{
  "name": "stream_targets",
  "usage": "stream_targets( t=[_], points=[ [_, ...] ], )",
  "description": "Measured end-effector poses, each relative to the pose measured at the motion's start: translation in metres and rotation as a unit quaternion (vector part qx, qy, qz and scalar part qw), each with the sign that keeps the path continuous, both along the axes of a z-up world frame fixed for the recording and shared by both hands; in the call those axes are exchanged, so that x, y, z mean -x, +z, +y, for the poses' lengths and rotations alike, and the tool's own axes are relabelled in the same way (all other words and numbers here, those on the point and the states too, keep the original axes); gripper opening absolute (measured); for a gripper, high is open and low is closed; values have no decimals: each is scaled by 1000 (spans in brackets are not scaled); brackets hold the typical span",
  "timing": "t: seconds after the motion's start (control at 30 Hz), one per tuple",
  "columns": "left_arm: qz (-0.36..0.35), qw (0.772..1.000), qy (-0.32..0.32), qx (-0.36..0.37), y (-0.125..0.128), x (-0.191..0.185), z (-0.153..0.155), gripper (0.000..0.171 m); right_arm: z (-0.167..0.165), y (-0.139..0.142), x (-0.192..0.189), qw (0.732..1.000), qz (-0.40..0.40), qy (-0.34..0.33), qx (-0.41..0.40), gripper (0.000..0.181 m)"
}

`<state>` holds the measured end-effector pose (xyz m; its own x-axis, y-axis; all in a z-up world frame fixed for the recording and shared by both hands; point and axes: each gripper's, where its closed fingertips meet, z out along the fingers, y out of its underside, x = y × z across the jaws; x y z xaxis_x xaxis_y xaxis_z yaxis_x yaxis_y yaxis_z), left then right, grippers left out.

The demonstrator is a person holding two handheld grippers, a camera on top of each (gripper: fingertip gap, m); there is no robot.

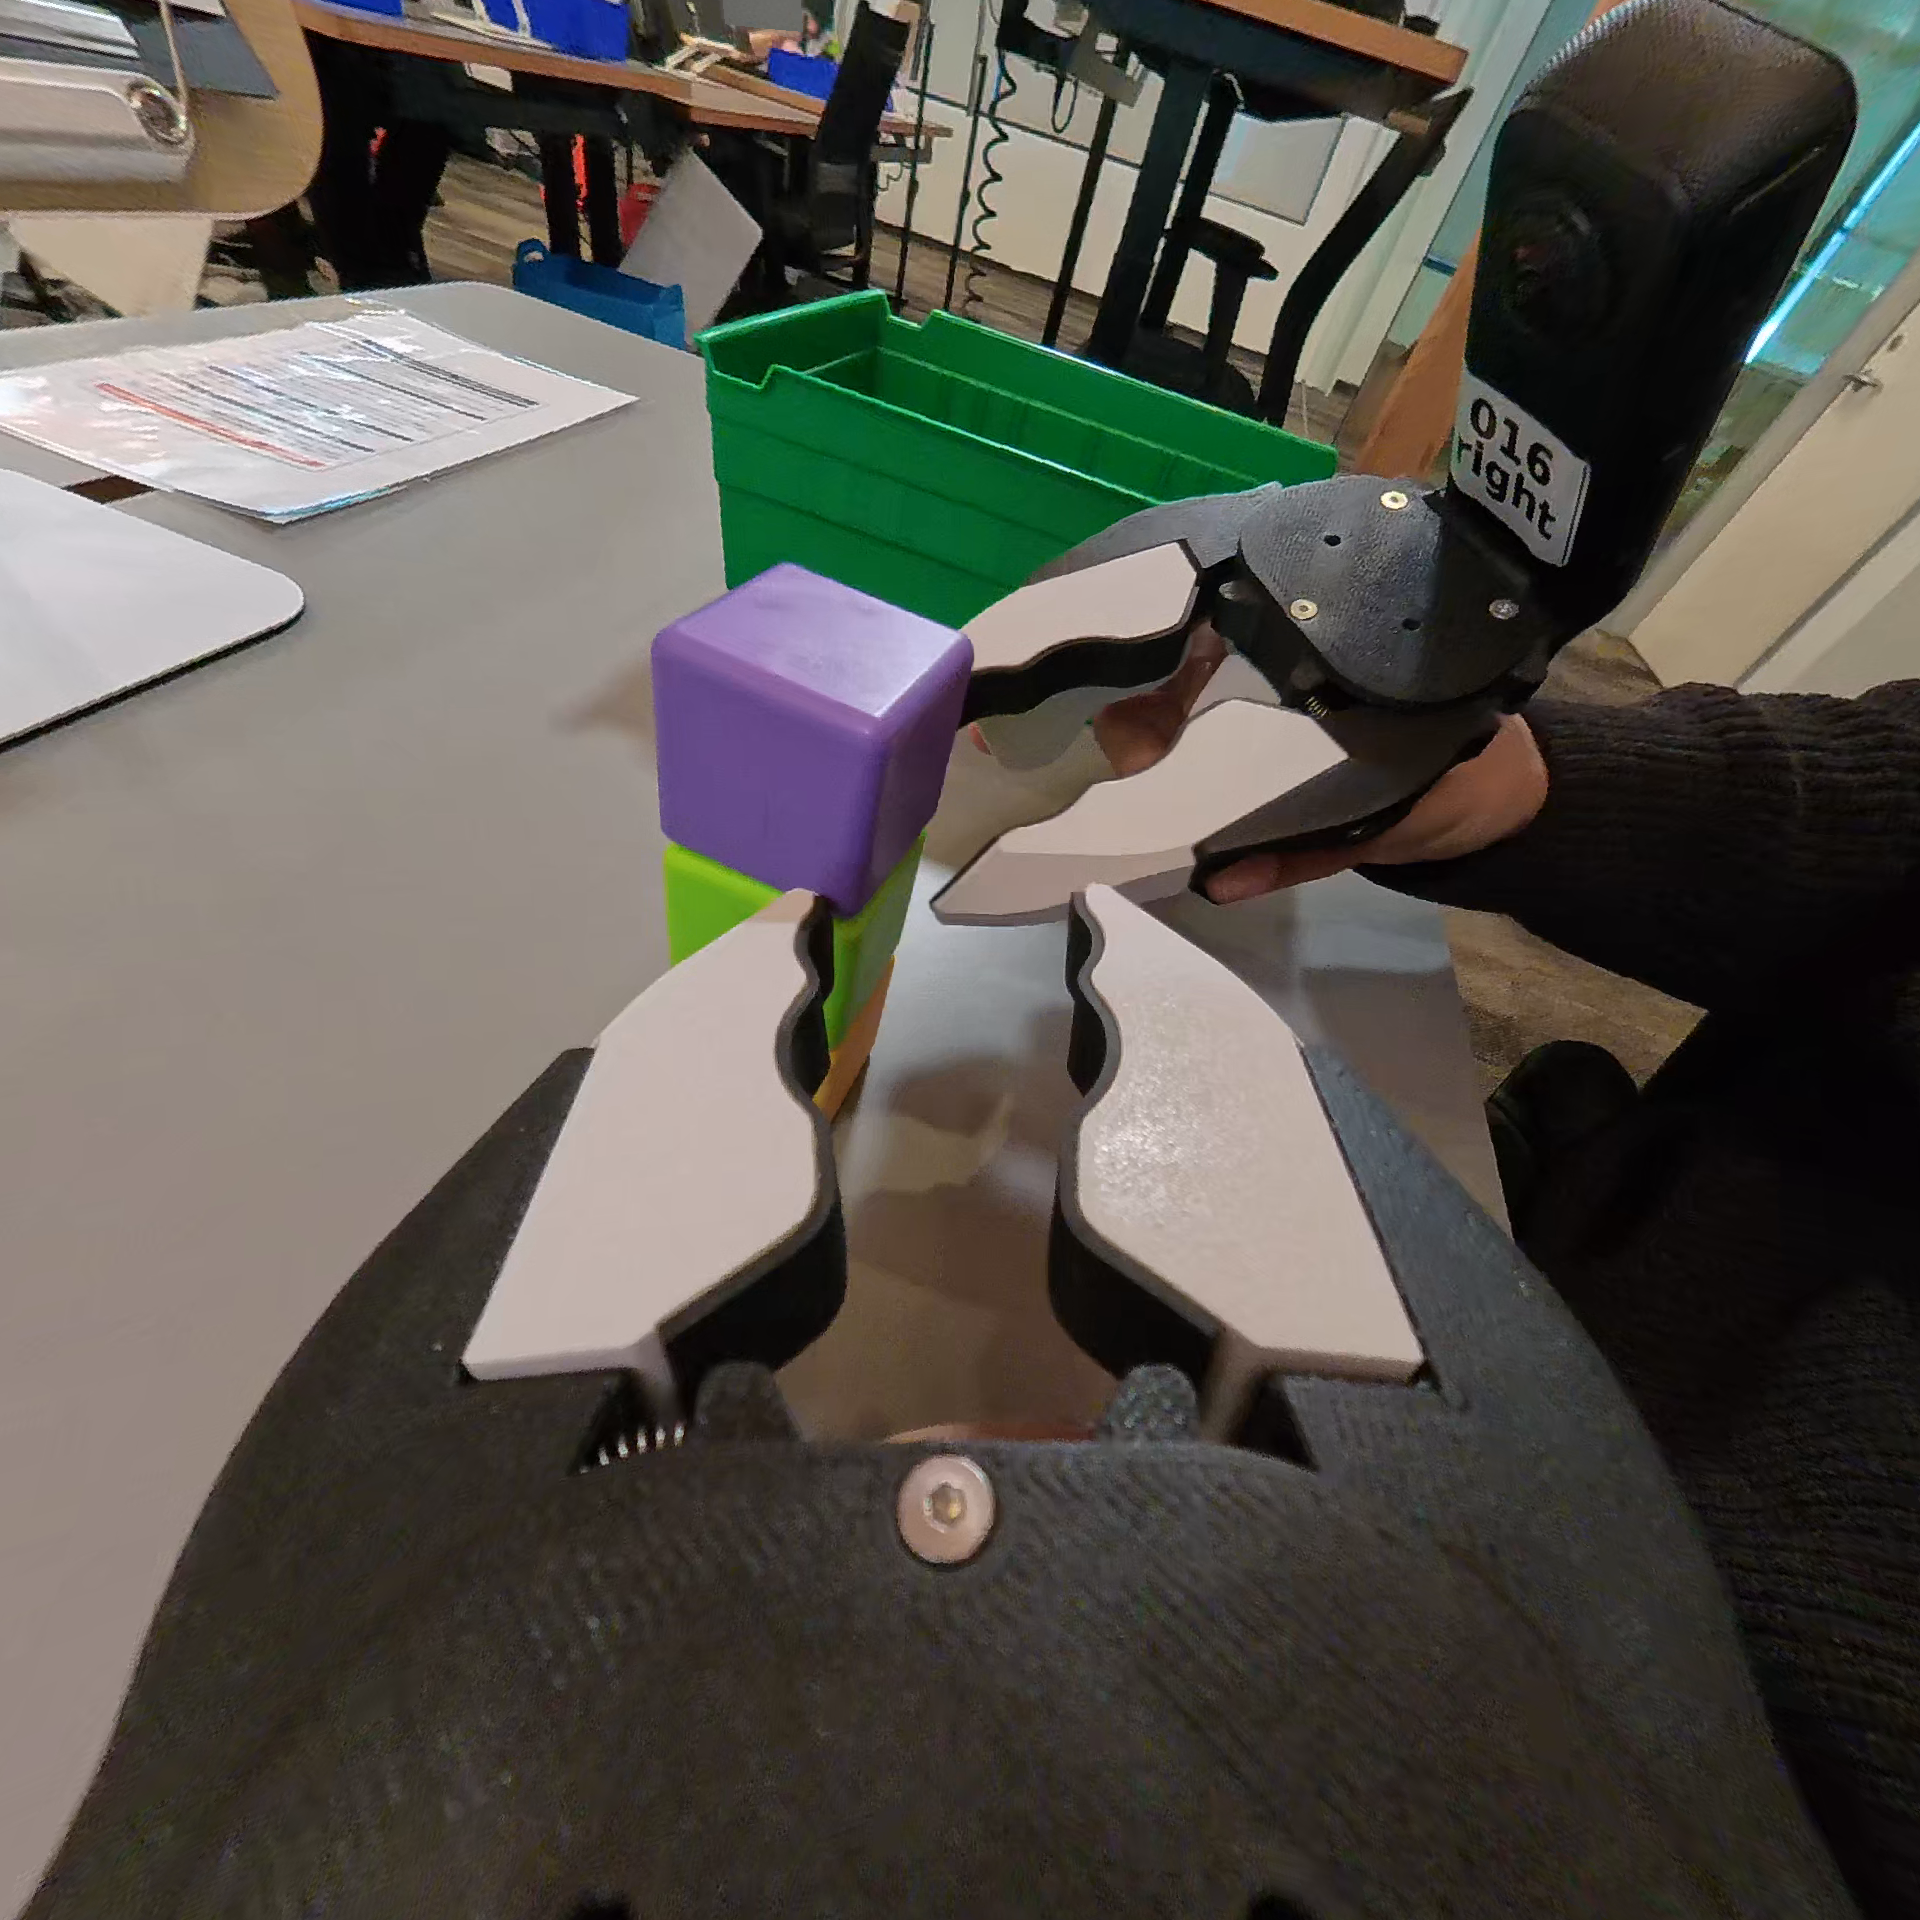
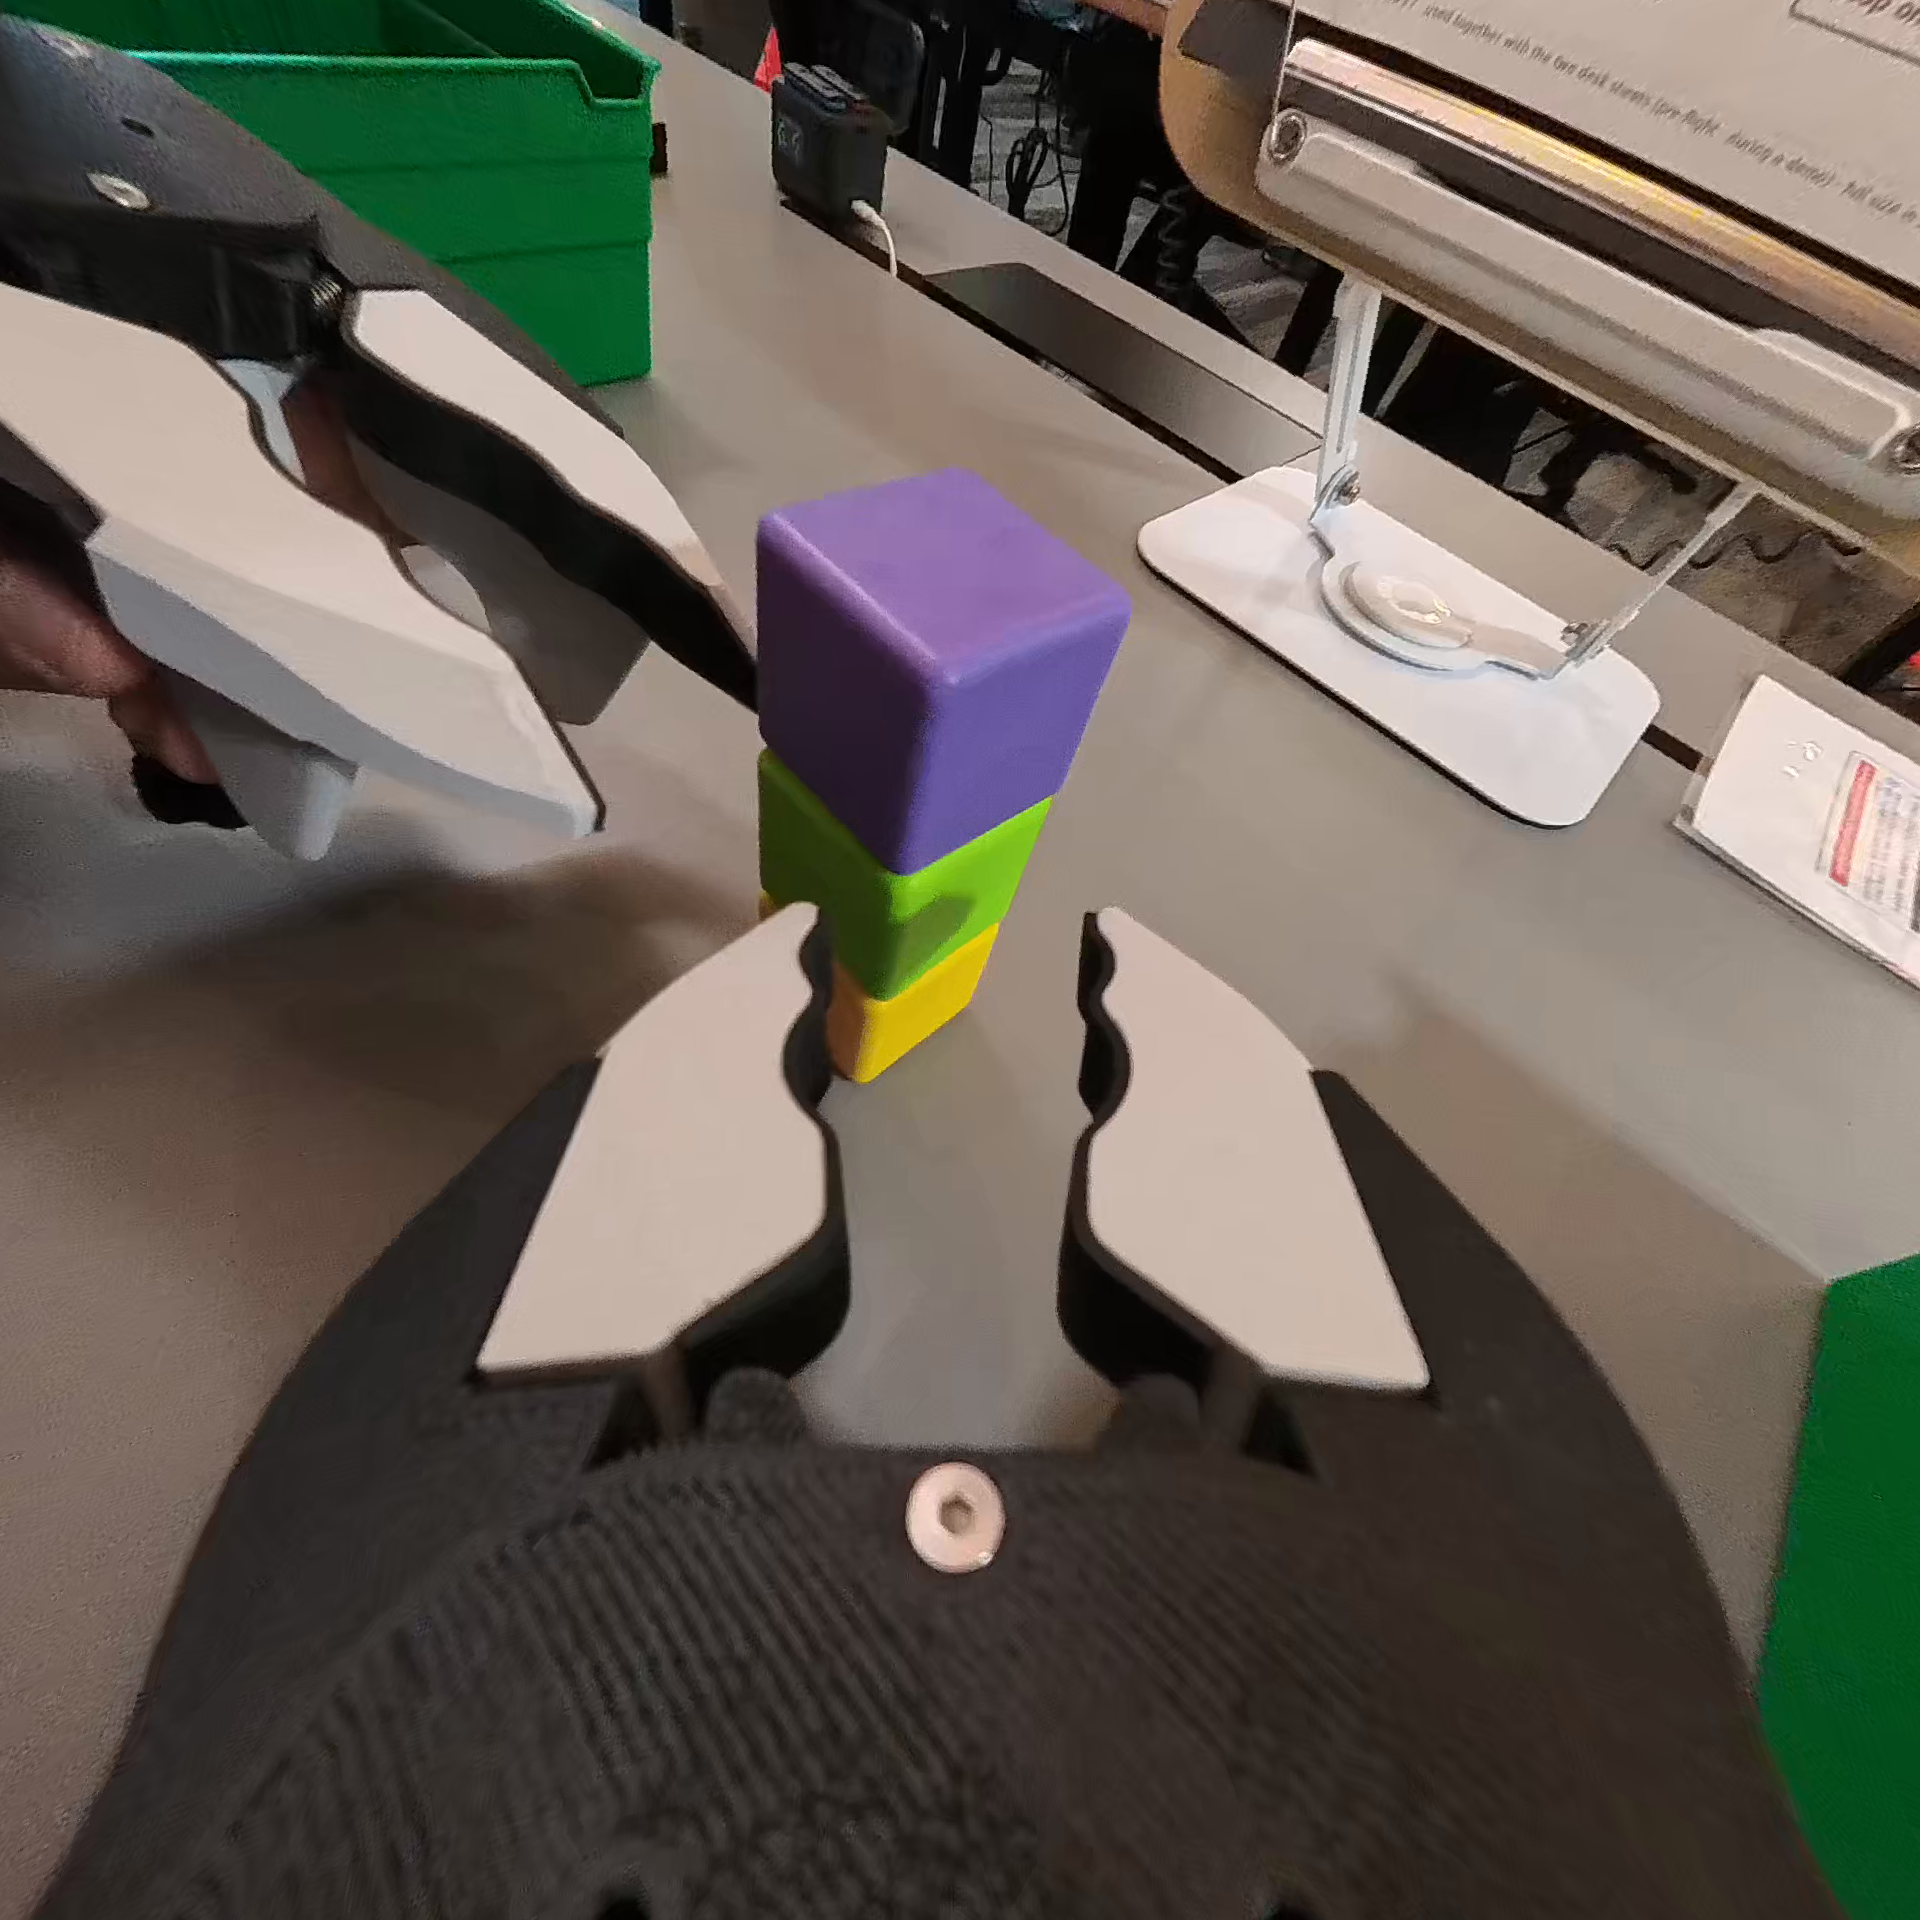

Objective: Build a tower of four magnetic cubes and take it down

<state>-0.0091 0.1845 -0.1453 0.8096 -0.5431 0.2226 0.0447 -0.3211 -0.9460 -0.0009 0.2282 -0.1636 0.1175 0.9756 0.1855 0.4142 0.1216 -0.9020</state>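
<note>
A stack of three cubes stands on the grey table (image 1: 364, 883): a purple cube (image 1: 800, 727) on top, a green cube (image 1: 727, 914) under it and a yellow cube (image 1: 857, 1049) at the bottom. The right wrist view shows the same purple (image 2: 935, 665), green (image 2: 914, 894) and yellow (image 2: 914, 1018) cubes. My left gripper (image 1: 951, 914) is open and empty, just short of the stack; in the right wrist view it (image 2: 665, 743) points at the purple cube. My right gripper (image 2: 951, 925) is open and empty, close before the stack. In the left wrist view it (image 1: 961, 779) has one fingertip beside the purple cube.
A green bin (image 1: 987, 457) stands behind the stack, and shows in the right wrist view (image 2: 468, 156). A laminated sheet (image 1: 301, 405) and a white stand base (image 1: 104, 592) lie to the left. A green bin wall (image 2: 1860, 1558) is at the near table edge. Left tips to right tips: about 5 centimetres.
</note>
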Motion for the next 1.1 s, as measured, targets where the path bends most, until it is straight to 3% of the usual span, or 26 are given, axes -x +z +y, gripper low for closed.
stream_targets(
  t=[0.53, 0.93, 1.1],
  points=[
    [-27, 1000, 9, 2, 3, 7, 1, 43, -3, 11, 0, 1000, 30, 10, 4, 36],
    [12, 999, 46, 23, -14, 17, 7, 43, 1, 18, -2, 999, 50, 8, 6, 30],
    [29, 997, 73, 22, -20, 25, 12, 66, 1, 19, -2, 998, 57, 11, 14, 33]
  ],
)
